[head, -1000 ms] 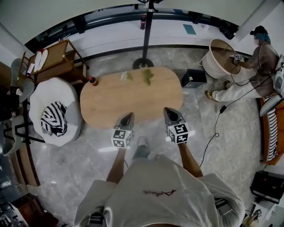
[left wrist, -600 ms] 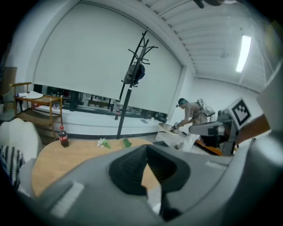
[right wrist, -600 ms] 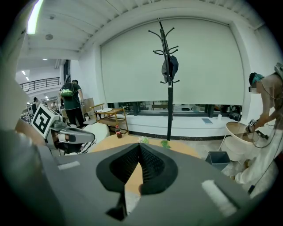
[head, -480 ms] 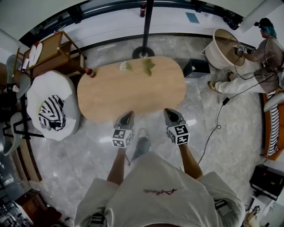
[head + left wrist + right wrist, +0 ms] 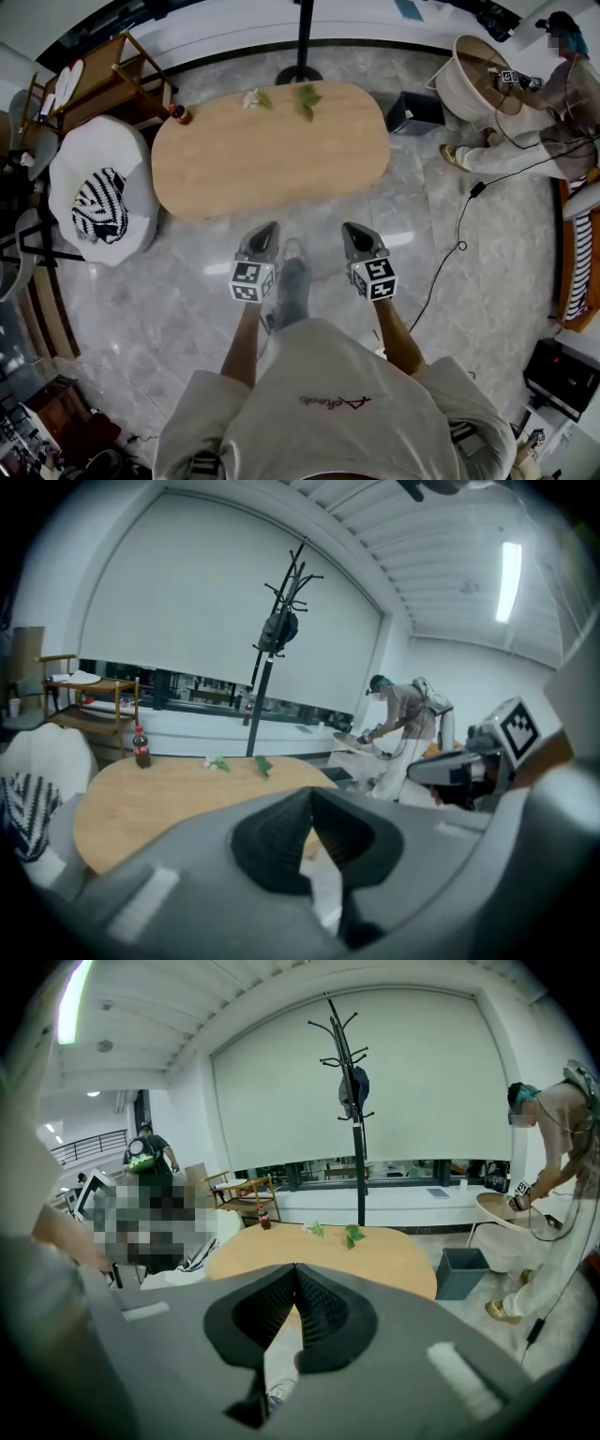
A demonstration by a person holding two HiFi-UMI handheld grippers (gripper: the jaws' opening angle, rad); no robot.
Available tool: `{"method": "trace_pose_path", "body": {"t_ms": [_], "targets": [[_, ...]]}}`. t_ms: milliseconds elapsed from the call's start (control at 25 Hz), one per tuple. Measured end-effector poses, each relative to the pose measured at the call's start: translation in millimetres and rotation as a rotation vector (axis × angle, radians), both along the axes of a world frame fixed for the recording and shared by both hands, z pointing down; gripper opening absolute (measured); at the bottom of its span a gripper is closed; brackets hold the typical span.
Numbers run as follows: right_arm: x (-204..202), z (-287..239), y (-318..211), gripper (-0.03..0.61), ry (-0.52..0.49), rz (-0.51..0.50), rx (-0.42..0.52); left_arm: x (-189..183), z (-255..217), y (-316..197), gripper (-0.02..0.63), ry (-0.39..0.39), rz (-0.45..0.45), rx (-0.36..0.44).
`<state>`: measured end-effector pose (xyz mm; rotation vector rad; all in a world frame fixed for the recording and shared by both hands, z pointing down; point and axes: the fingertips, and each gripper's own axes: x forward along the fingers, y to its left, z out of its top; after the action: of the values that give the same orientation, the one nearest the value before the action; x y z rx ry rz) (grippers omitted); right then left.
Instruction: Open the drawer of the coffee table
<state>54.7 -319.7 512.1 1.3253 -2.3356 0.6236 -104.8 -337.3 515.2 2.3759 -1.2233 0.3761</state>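
Floor (image 5: 141, 309) of grey stone surrounds the oval coffee table (image 5: 272, 150).

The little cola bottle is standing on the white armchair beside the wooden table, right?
Not quite. The cola bottle is standing on the wooden table itself, at the end nearest the white armchair. The left gripper view shows it upright on the tabletop.
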Motion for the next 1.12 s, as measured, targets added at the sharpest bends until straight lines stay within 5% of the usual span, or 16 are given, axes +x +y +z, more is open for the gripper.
{"method": "trace_pose_path", "body": {"t_ms": [400, 1120], "targets": [[22, 75, 86, 0.005, -0.031, 0.028, -0.079, 13, 57, 80, 0.000, -0.029, -0.018, -0.038], [-5, 292, 18, 0.005, -0.021, -0.004, -0.012, -74, 274, 19, 0.000, -0.091, -0.129, 0.048]]}}
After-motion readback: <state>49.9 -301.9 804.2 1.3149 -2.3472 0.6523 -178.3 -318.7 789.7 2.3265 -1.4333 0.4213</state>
